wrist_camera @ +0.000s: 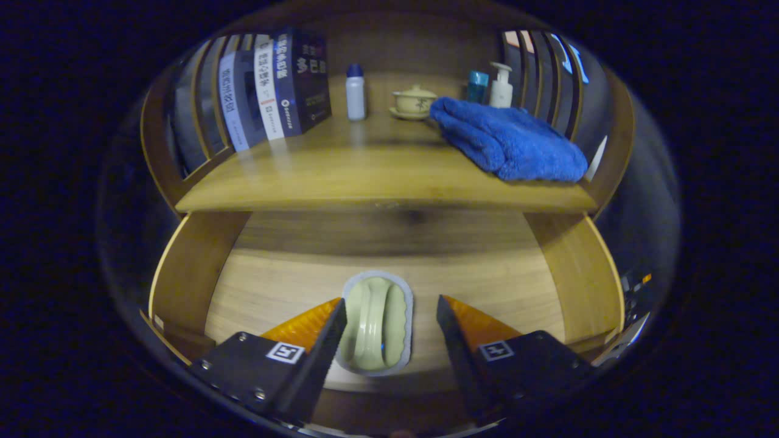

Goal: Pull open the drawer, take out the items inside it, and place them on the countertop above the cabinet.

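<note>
The wooden drawer [286,286] stands pulled open below the countertop [365,176]. On its floor lies a pale green oblong item with a grey rim [377,322], like a small brush or soap holder. My gripper [391,316] hangs over the drawer, open, with that item between its fingers. The left finger [322,340] is close beside the item's left edge; the right finger [456,340] stands apart from it. A folded blue towel [508,143] lies on the right of the countertop.
At the back of the countertop stand several books [274,85] on the left, a white bottle with a blue cap [355,91], a lidded cream cup on a saucer [414,102], a teal bottle [477,85] and a white pump bottle [501,86]. Slatted wooden rails flank the countertop.
</note>
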The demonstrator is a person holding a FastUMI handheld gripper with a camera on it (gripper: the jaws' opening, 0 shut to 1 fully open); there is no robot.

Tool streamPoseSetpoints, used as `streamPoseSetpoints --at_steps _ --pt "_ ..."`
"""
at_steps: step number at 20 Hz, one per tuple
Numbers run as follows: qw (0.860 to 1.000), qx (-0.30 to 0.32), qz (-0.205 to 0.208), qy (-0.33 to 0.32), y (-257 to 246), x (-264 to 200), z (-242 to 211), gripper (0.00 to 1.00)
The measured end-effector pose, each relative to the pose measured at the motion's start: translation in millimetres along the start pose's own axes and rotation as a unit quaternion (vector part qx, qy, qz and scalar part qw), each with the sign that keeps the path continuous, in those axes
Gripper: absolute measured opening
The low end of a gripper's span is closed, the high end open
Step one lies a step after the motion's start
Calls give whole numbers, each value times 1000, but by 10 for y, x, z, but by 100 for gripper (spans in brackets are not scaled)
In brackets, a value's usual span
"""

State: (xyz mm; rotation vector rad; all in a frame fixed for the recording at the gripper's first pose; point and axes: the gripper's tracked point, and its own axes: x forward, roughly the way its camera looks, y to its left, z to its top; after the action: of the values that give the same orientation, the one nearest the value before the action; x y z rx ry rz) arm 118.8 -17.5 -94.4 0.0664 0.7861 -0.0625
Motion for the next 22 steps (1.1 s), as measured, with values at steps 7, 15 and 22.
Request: streamPoseSetpoints --at_steps 7,15,22 --pt "999 4 37 10 70 48 -108 16" --pt "990 14 104 -94 317 -385 89 16" --pt "962 -8 132 -240 363 -856 326 16"
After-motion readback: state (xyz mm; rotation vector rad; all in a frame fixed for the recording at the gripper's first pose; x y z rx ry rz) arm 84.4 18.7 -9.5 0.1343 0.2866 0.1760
